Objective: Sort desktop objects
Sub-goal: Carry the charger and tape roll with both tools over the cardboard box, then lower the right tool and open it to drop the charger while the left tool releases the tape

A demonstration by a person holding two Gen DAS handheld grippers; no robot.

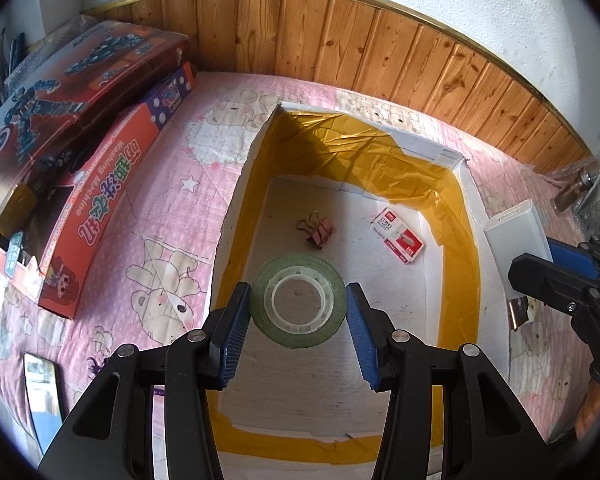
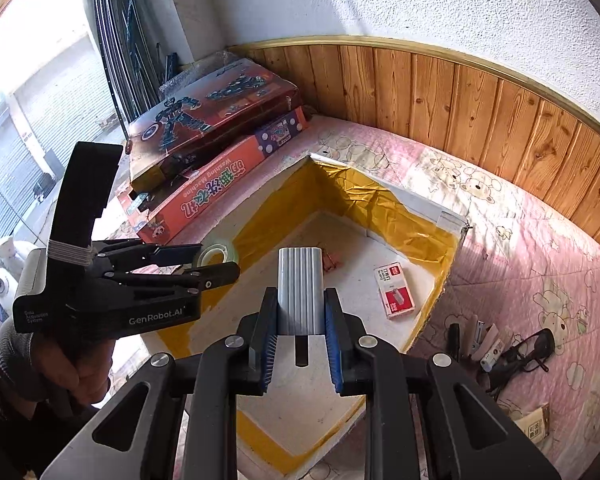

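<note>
My left gripper (image 1: 298, 292) is shut on a roll of clear tape (image 1: 300, 266), which hangs over a white foam box (image 1: 236, 200) lined with yellow tape. On the box floor lie pink binder clips (image 1: 318, 230) and a red-and-white staple box (image 1: 398, 236). My right gripper (image 2: 301, 294) is shut on a pale ribbed rectangular case (image 2: 300, 276), also above the box (image 2: 452, 264). In the right wrist view the left gripper (image 2: 216, 258) holds the tape roll (image 2: 216, 250) over the box's left side, with a hand (image 2: 72, 376) below it. The right gripper (image 1: 540, 264) shows at the left wrist view's right edge.
Two toy cartons (image 1: 100, 184) are stacked on the pink bear-print cloth, left of the foam box. Black glasses (image 2: 528, 352) and several small items (image 2: 480, 340) lie to its right. A dark phone (image 1: 42, 400) lies front left. Wood panelling lines the back wall.
</note>
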